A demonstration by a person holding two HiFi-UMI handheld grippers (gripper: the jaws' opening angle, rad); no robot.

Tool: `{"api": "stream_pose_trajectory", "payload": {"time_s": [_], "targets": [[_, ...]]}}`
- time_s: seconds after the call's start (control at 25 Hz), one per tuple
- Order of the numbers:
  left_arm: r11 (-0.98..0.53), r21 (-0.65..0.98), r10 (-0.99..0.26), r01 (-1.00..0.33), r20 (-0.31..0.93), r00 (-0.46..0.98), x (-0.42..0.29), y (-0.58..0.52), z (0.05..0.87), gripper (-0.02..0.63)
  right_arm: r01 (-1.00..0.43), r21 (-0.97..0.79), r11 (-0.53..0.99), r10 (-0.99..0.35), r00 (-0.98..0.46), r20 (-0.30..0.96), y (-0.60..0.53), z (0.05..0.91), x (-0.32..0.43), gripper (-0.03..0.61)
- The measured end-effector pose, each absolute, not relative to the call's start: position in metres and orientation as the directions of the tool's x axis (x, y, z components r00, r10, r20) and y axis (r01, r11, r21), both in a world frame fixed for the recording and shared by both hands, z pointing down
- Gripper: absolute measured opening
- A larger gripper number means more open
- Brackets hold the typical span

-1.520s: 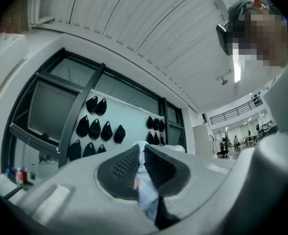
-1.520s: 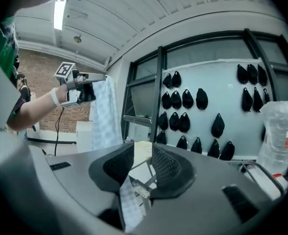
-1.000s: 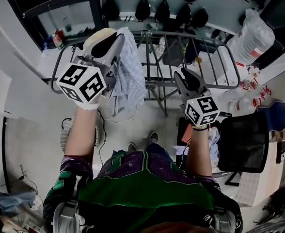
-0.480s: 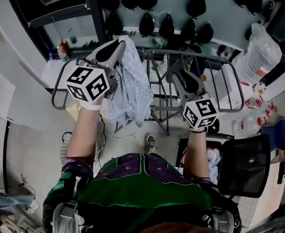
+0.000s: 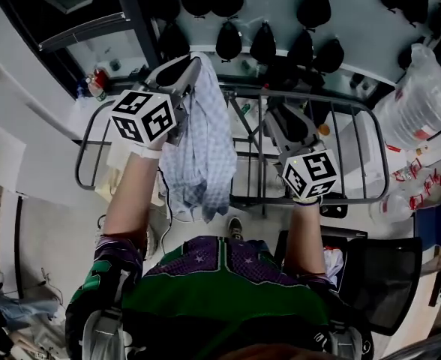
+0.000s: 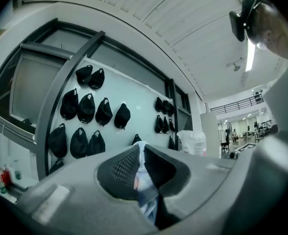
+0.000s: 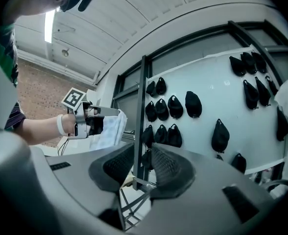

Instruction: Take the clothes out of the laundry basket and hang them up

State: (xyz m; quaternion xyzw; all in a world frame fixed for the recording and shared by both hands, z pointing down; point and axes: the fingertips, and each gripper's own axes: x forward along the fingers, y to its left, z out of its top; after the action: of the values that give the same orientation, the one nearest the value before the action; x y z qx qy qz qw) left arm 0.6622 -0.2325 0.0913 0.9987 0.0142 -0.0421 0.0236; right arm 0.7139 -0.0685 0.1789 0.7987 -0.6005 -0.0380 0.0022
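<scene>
A pale wall (image 5: 340, 43) hung with black caps (image 5: 265, 43) faces the person, and a grey rack (image 5: 355, 199) stands in front of it. A dark basket (image 5: 385, 276) sits on the floor by the person's right leg, with some pale cloth showing at its near edge.

A light checked shirt (image 5: 202, 148) hangs over the rack's left part, well away from the basket. It dangles from the left gripper (image 5: 181, 64), which is held level above the rack. Its jaws are pinched nearly together on a fold of the shirt (image 6: 143, 173).

The right gripper (image 5: 284, 118) is held level over the middle of the rack. Its jaws (image 7: 143, 168) stand partly apart with nothing gripped, only the rack's bars showing beyond the gap.
</scene>
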Motion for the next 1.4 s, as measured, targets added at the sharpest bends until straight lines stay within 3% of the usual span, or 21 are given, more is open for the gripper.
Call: {"api": "stream_pose_trajectory", "payload": {"time_s": [0.76,1.28,1.4], "targets": [[-0.992,0.121,-0.01,-0.026,0.139,0.99,0.89,-0.303,0.227,0.041,-0.949,-0.024,-0.314,-0.949,0.313,0.031,-0.084,0.238,0.869,0.097],[-0.981,0.145,-0.063,-0.131,0.4,0.914,0.91,-0.352,0.38,0.054,-0.95,-0.046,-0.308,-0.943,0.299,0.145,-0.09,0.287,0.88,0.097],[-0.982,0.143,-0.052,-0.127,0.437,0.898,0.905,-0.353,0.393,0.148,-0.952,-0.042,-0.303,-0.944,0.293,0.153,-0.091,0.289,0.876,0.097]]}}
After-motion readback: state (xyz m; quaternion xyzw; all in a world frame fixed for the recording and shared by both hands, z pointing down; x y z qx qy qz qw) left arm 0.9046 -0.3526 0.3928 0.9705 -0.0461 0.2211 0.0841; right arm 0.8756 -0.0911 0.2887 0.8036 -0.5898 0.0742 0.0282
